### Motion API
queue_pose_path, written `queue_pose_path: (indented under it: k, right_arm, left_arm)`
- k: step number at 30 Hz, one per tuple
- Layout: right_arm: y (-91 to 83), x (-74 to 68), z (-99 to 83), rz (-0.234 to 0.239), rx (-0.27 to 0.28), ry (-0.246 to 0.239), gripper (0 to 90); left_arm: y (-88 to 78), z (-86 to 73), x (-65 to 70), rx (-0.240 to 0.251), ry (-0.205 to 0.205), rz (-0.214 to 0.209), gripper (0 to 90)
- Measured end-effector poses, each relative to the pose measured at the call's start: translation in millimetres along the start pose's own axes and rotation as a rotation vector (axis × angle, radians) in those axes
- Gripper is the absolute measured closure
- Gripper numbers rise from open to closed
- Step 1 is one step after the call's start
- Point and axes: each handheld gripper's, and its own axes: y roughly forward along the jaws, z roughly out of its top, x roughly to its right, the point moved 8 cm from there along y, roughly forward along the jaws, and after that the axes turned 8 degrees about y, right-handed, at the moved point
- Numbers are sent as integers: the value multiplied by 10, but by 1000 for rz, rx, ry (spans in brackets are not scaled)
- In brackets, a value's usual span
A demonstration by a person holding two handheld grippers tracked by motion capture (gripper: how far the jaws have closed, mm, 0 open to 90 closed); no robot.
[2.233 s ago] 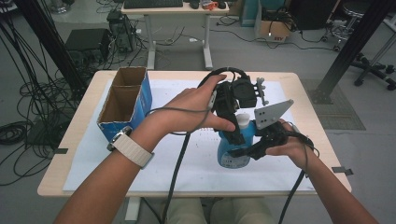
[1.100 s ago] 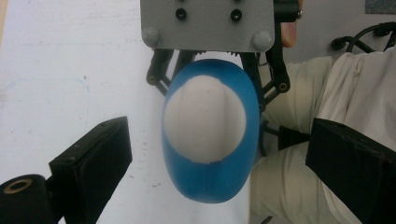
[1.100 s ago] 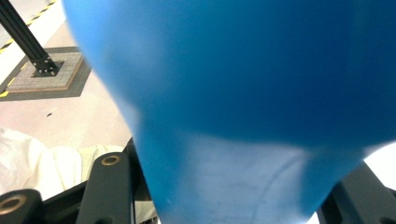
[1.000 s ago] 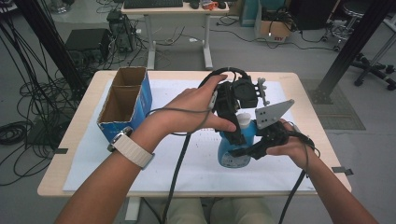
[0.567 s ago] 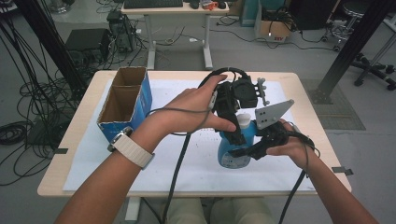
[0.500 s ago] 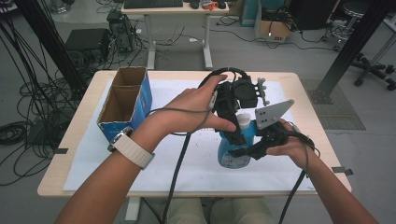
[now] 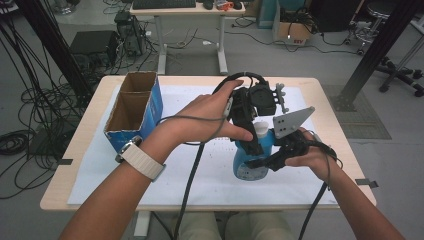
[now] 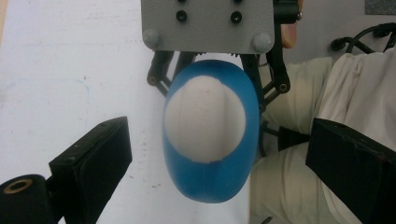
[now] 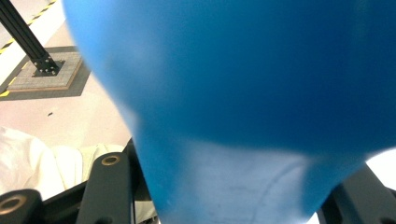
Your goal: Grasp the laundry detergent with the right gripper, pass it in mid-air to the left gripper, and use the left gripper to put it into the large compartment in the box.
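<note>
A blue bottle (image 7: 248, 168) with a white cap (image 7: 261, 129) stands upright on the white sheet at the table's right middle. My right gripper (image 7: 260, 162) comes in from the right and is shut on the bottle's body; in the right gripper view the blue bottle (image 9: 243, 93) sits between its jaws. My left gripper (image 7: 252, 139) hangs over the bottle and points down. In the left gripper view its jaws stand wide apart on either side of the white cap (image 8: 205, 123) and touch neither it nor the bottle (image 8: 210, 184).
An open blue cardboard box (image 7: 132, 107) stands at the table's left. A white paper sheet (image 7: 190, 185) covers most of the wooden table (image 7: 80, 145). Cables trail from both grippers toward the near edge. Desks, chairs and cables fill the floor beyond.
</note>
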Motion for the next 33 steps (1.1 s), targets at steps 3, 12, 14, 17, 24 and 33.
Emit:
queue_pose_path:
  k: [3, 12, 14, 17, 24, 33]
  right_arm:
    - [-1, 2, 1, -1, 0, -1, 435]
    - [-12, 8, -3, -2, 4, -3, 436]
    - [-13, 6, -3, -2, 3, -4, 435]
    - [-12, 2, 2, -1, 4, -3, 436]
    - [-17, 6, 9, -2, 3, -11, 435]
    - [-11, -21, 20, 1, 4, -15, 435]
  left_arm:
    - [1, 2, 2, 3, -3, 1, 72]
    - [5, -6, -9, 1, -3, 4, 72]
    - [4, -5, -12, -1, 2, 3, 72]
    - [9, -1, -8, 0, -3, 0, 72]
    - [13, -12, -19, 0, -4, 3, 72]
    - [50, -15, -21, -1, -5, -2, 72]
